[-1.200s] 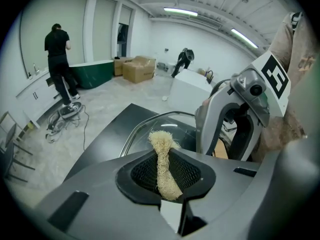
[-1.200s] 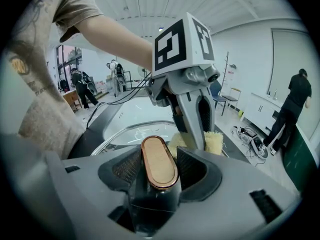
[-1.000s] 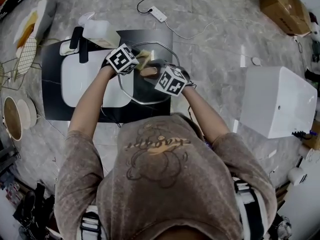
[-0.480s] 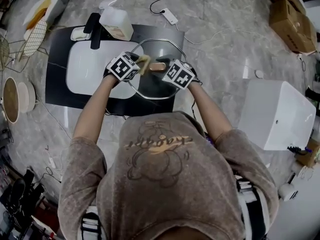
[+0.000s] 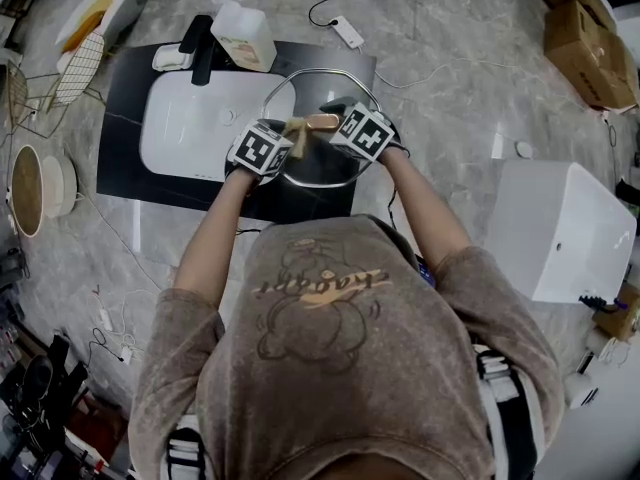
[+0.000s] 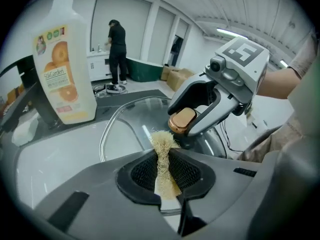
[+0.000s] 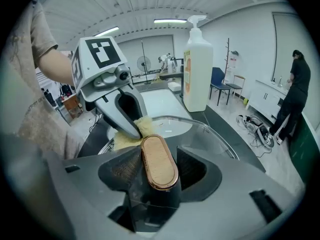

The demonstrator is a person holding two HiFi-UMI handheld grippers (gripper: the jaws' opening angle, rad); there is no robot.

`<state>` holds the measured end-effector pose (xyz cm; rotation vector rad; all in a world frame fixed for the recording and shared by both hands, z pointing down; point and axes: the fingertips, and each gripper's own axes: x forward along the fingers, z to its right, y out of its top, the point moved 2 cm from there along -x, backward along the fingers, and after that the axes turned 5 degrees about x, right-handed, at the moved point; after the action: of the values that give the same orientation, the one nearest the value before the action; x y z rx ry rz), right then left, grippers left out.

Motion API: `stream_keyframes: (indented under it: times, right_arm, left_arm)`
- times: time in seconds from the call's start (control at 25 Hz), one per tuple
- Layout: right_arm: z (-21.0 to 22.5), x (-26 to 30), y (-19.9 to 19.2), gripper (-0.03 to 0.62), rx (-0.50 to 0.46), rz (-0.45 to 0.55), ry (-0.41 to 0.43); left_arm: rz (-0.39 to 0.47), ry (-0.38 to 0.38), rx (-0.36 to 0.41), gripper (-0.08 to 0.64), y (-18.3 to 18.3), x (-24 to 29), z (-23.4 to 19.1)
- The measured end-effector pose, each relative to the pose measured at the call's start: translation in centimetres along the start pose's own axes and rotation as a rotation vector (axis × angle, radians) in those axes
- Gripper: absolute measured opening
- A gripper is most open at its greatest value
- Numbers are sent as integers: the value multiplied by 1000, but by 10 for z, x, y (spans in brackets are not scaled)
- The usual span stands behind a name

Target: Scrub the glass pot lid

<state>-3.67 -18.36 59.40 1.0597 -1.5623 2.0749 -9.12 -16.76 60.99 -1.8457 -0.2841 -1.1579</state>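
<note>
Head view: pale, veined marble flooring spreads all round, with a white box well off to the right and cardboard cartons in the far right corner. A black, glossy, rectangular counter carries a smooth white sink with rounded corners, set into its left and middle part.

The glass lid is over the counter's right half. It is clear and rounded, bound by a thin bright metal rim, and its left side overlaps the sink's right end. Its far rim reaches the counter's far edge, and its right rim stops just short of the right edge. I cannot tell whether it rests on the counter. The sink's left half lies open.

At the far left corner a translucent plastic soap bottle with an orange label stands just beside a black faucet.

The right gripper, grey plastic, is clamped on the lid's knob, an oval block with a pale wood top and a copper-coloured band. The left gripper has its ribbed black pads pinching a sponge, a tan, coarse, frayed strip. The sponge's loose end lies at the glass just beside the knob, so the two grippers nearly meet at the lid's centre.
</note>
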Motion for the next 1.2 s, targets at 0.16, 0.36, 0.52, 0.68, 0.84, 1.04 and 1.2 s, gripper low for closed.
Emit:
stream_keyframes:
  times: [0.16,0.36,0.52,0.68,0.84,1.04,1.2]
  right_arm:
    - [-1,-1,-1,222,7,-12,-2]
    - [-2,-2,-2,222,5,-9,-7]
    - [-3,-3,-1,222,10,-6,-5]
    - [-3,-3,0,224,1,-2,-12]
    - [-3,-4,0,224,6,-4,-6]
    - [-2,-4,-1,224,12,-4,-9]
    - [-3,-4,-2,224,16,-6,-10]
  left_arm:
    - [32,5,-100,63,-5,2,18]
    - [42,42,-174,63,-7,3,35]
    - [32,72,-212,63,-6,4,43]
    - [17,85,-227,63,-6,5,50]
    - [6,114,-242,63,-3,7,56]
    - [25,130,-304,63,-2,11,64]
    - [24,102,-299,63,3,19,78]
